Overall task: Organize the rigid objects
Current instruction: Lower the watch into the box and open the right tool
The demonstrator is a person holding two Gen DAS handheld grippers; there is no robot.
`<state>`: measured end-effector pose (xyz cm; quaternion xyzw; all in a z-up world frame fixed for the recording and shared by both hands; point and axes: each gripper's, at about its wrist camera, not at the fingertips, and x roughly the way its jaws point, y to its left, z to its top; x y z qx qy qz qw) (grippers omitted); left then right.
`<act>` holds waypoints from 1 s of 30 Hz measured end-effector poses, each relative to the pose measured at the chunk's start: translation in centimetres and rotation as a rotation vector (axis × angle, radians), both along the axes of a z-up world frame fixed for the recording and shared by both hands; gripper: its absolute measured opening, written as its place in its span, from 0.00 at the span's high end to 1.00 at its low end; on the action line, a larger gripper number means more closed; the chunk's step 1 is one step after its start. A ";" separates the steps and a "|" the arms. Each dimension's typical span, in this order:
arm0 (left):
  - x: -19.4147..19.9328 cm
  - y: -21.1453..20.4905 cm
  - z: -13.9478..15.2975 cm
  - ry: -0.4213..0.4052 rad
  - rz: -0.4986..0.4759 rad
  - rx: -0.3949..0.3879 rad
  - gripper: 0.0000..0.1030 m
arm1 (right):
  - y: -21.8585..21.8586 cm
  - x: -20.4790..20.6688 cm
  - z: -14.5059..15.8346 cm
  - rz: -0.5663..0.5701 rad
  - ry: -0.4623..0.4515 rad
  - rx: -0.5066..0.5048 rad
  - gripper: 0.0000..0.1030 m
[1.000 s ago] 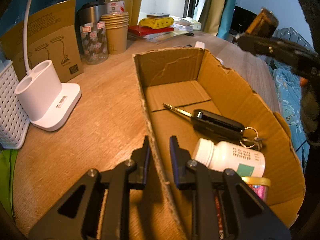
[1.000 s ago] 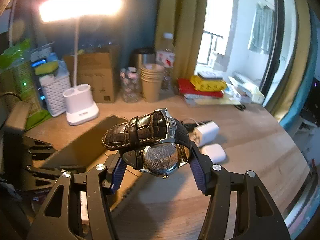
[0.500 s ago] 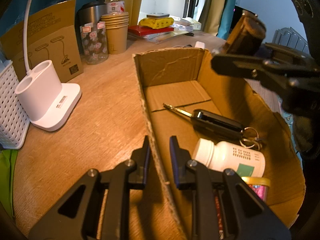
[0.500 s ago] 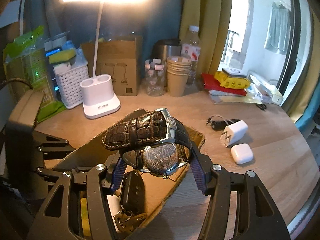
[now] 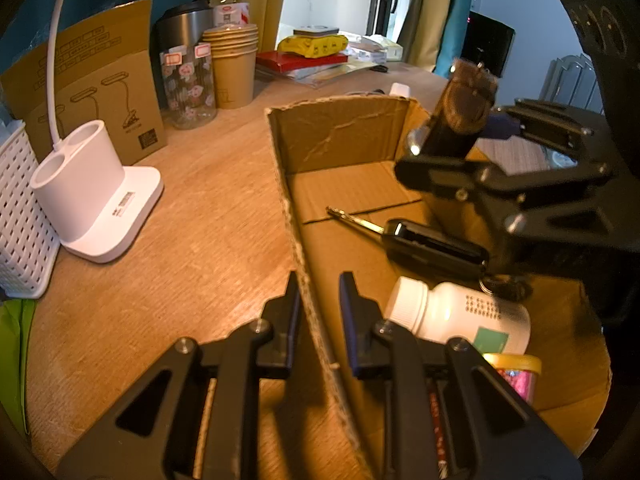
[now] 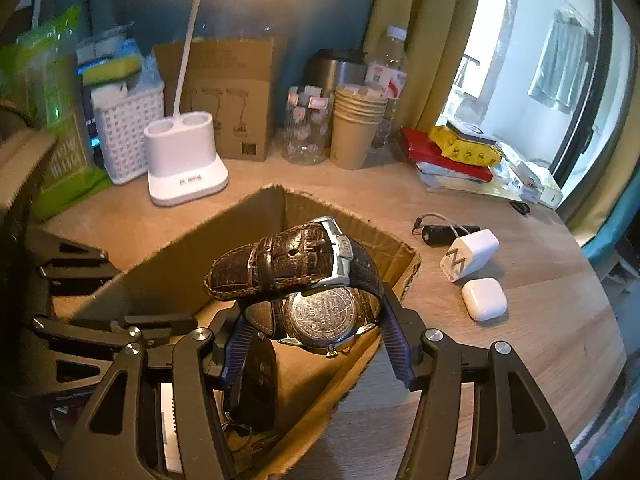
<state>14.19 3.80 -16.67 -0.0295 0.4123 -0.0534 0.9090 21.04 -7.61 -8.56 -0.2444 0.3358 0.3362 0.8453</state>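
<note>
left fingers: clamped on open brown cardboard box wall | right fingers: gripping brown leather-strap wristwatch | right view only: white charger at 3 o'clock

Teal wall, mustard curtains, bright window, wooden tabletop, lit desk lamp.

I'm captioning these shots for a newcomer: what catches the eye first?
The wristwatch with its brown leather strap, clamped in the right gripper above the open cardboard box. Next, the left gripper pinching the box's near wall, with a car key and white pill bottle lying inside.
</note>
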 end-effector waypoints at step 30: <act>0.0 0.0 0.0 0.000 0.000 0.001 0.81 | -1.6 -0.4 1.1 -0.018 -0.039 0.026 0.38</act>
